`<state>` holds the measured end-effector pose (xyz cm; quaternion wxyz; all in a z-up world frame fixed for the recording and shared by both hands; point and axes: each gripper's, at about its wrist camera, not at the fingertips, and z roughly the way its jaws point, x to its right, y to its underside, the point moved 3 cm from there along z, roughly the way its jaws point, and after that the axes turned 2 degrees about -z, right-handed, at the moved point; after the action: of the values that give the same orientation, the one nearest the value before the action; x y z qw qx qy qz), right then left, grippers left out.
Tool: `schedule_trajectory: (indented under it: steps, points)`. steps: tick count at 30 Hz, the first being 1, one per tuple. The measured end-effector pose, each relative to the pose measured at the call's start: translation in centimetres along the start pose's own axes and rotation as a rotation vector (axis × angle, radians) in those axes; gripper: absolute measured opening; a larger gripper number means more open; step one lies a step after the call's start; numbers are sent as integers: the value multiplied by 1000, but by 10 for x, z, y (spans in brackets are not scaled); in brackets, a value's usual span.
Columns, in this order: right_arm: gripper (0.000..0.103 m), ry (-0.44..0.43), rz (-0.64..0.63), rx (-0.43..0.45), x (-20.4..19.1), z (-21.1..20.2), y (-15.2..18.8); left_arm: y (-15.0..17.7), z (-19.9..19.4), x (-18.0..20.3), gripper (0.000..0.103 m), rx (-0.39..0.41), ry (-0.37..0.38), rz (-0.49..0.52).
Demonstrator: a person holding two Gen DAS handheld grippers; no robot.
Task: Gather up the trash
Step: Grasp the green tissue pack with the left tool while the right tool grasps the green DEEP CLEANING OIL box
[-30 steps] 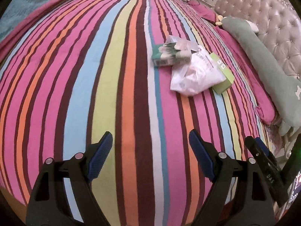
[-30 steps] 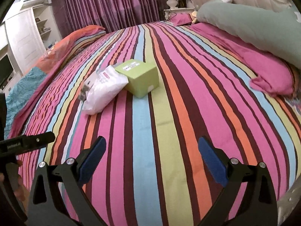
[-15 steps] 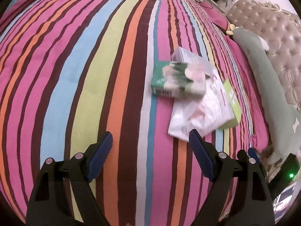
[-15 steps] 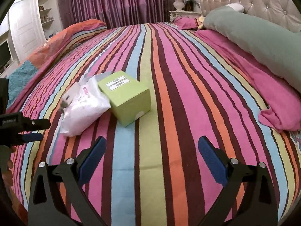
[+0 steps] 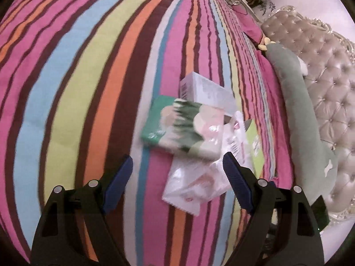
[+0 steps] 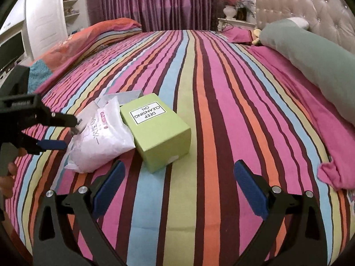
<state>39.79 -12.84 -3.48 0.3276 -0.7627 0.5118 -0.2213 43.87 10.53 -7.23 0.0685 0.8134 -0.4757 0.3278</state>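
A small heap of trash lies on the striped bedspread [image 5: 88,88]. In the left wrist view a green and white carton [image 5: 184,128] leans on a white box [image 5: 206,90], with a white plastic bag [image 5: 197,181] and a lime green box [image 5: 255,146] beside them. My left gripper [image 5: 177,184] is open and empty just short of the carton and over the bag. In the right wrist view the lime green box [image 6: 157,130] and the bag [image 6: 102,141] lie ahead. My right gripper [image 6: 177,188] is open and empty, short of the box. The left gripper [image 6: 60,130] shows at the left, above the bag.
A long grey-green pillow [image 6: 315,59] and pink bedding [image 6: 332,133] lie along the tufted headboard [image 5: 321,71] on the right. An orange folded quilt [image 6: 88,40] lies at the far left. Purple curtains [image 6: 155,0] and a white cabinet [image 6: 44,22] stand behind the bed.
Both grippers have moved forward toward the heap. The carton and bag loom larger in the left view, the lime green box larger in the right. Both stay open.
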Motion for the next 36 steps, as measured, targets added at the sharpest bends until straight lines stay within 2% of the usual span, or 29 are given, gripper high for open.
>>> schedule_trajectory:
  steps: [5,13,19,23,26,30,31,32,33,36]
  points:
    - [94,-6,-34,-6,-2,9,-3,-10,14,6,81,-31,-1,-5]
    - [94,-4,-108,-24,-6,29,-10,-22,23,11,81,-34,-46,22]
    - [94,-30,-98,-44,-4,43,-16,-25,25,17,81,-13,-100,111]
    - [94,-24,-132,-51,-5,50,-16,-19,23,15,81,16,-94,145]
    - [94,-17,-171,-41,-8,51,-18,-19,23,15,75,26,-100,161]
    - [93,-36,-189,-44,-10,53,-24,-17,17,8,72,40,-74,149]
    - [89,-42,-191,-50,-11,55,-26,-17,14,5,72,47,-70,141]
    - [75,-55,-195,-56,-13,55,-27,-16,12,3,72,55,-68,135]
    - [69,-57,-200,-63,-15,56,-28,-15,10,1,72,63,-68,129]
    - [62,-60,-204,-68,-21,54,-28,-13,1,-6,71,93,-85,113]
